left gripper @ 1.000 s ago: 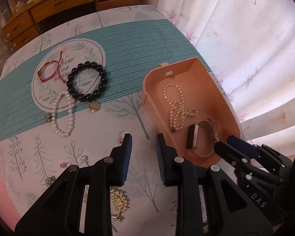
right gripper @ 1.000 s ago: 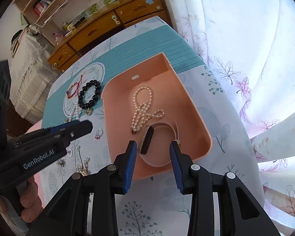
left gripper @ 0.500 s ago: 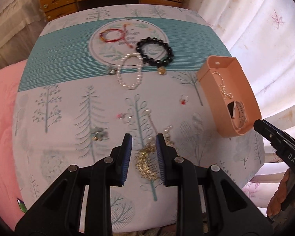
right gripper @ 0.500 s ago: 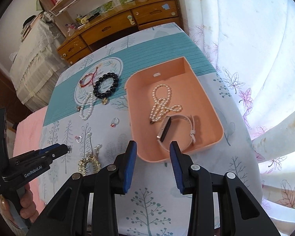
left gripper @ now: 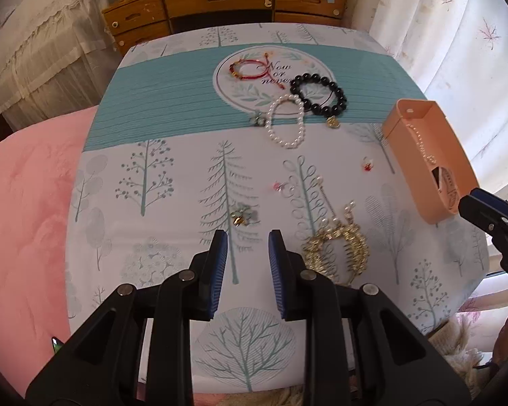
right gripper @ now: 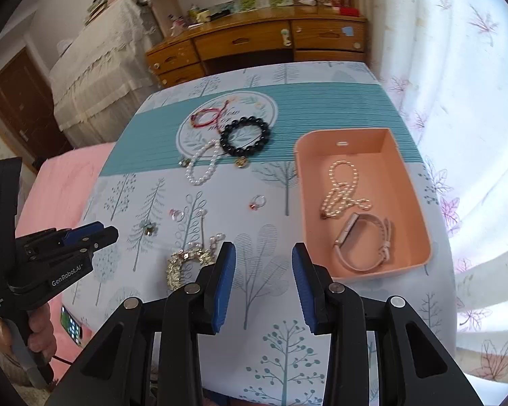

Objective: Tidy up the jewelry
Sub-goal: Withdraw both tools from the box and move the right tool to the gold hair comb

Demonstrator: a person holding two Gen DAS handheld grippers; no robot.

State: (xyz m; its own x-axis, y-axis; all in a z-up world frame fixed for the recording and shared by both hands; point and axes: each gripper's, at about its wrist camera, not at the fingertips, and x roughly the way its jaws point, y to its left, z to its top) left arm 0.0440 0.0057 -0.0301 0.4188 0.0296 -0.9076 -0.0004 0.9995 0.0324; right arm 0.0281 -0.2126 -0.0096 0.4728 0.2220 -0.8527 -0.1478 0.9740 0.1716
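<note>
A peach tray (right gripper: pixel 413 199) (left gripper: pixel 455 155) at the table's right holds a pearl necklace (right gripper: pixel 343 191) and a pink watch (right gripper: pixel 364 243). Loose on the tablecloth lie a black bead bracelet (left gripper: pixel 318 94) (right gripper: pixel 245 135), a pearl bracelet (left gripper: pixel 286 123) (right gripper: pixel 203 164), a red cord bracelet (left gripper: pixel 250 69) (right gripper: pixel 206 116), a gold comb piece (left gripper: pixel 337 247) (right gripper: pixel 186 260), a flower brooch (left gripper: pixel 245 216) and small rings (right gripper: pixel 257 201). My left gripper (left gripper: pixel 247 260) hovers open and empty, left of the gold piece. My right gripper (right gripper: pixel 264 277) hovers open and empty, left of the tray's near end.
A wooden dresser (left gripper: pixel 227 3) stands beyond the table's far edge. Curtains (right gripper: pixel 457 67) hang along the right. Pink bedding (left gripper: pixel 27 223) lies to the left, with a phone (right gripper: pixel 71 325) on it. A hand (right gripper: pixel 39 333) holds the left gripper's handle.
Both grippers drew back from the tray toward the table's near edge and rose. The left one swung left past the gold piece, and more of the table shows.
</note>
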